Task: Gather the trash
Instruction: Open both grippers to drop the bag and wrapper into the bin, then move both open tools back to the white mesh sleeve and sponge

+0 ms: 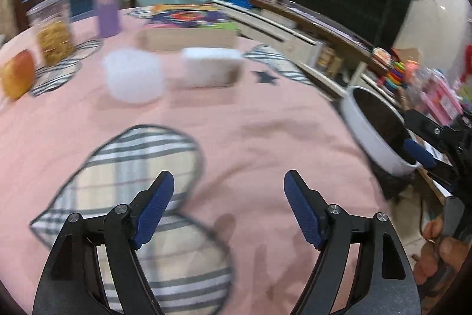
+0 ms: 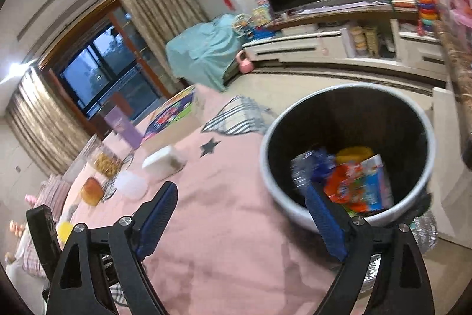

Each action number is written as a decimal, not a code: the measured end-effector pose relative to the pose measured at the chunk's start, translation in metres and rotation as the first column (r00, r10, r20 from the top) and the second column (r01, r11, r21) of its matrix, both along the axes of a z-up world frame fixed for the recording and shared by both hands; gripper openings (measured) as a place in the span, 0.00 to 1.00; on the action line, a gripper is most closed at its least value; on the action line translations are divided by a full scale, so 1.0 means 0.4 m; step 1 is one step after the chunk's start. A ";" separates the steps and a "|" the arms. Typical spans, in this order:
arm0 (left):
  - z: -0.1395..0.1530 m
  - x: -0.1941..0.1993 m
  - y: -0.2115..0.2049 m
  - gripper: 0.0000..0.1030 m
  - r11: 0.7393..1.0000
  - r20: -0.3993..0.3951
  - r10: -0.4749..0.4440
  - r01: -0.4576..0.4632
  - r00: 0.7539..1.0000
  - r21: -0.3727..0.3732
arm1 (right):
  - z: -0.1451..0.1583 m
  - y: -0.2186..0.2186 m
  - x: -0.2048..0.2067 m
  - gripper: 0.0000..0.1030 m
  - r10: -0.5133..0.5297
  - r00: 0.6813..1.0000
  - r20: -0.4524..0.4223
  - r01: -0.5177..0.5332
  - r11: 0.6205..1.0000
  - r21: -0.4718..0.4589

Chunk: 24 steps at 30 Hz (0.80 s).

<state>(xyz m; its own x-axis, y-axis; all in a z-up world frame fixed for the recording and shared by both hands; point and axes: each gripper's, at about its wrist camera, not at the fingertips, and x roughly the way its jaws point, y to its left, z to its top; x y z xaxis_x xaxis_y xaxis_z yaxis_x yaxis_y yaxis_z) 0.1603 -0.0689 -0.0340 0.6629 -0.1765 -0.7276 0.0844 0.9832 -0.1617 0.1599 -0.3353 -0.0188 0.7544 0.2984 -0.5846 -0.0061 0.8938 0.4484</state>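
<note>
My left gripper (image 1: pixel 228 191) spread wide over the pink tablecloth (image 1: pixel 265 120), my right gripper (image 2: pixel 242 205) released, empty, at the white bin (image 2: pixel 277 191) holding wrappers (image 2: pixel 357 185)

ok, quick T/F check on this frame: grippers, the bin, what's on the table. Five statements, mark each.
1. Both grippers are open and hold nothing. True: the left gripper and the right gripper show spread fingers with nothing between them.
2. The trash bin has nothing in it. False: colourful wrappers lie inside it.
3. The bin has a white outside and a dark inside. True.
4. The tablecloth is green. False: it is pink, with striped heart patches and a dark star.
5. The purple carton lies flat on its side. False: it stands upright at the far side of the table, near a clear jar.
</note>
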 end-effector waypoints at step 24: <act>-0.048 0.015 0.280 0.86 0.981 -0.039 0.196 -0.196 0.980 -0.006 | -0.085 0.292 0.110 0.88 0.207 0.976 -0.069 -0.209 0.978 -0.023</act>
<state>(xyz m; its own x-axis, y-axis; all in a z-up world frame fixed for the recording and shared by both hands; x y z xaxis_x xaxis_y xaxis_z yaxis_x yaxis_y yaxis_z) 0.1663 0.0431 -0.0534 0.6573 -0.0529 -0.7518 -0.1162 0.9785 -0.1705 0.2040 -0.2184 -0.0528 0.6373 0.4260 -0.6421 -0.1642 0.8892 0.4270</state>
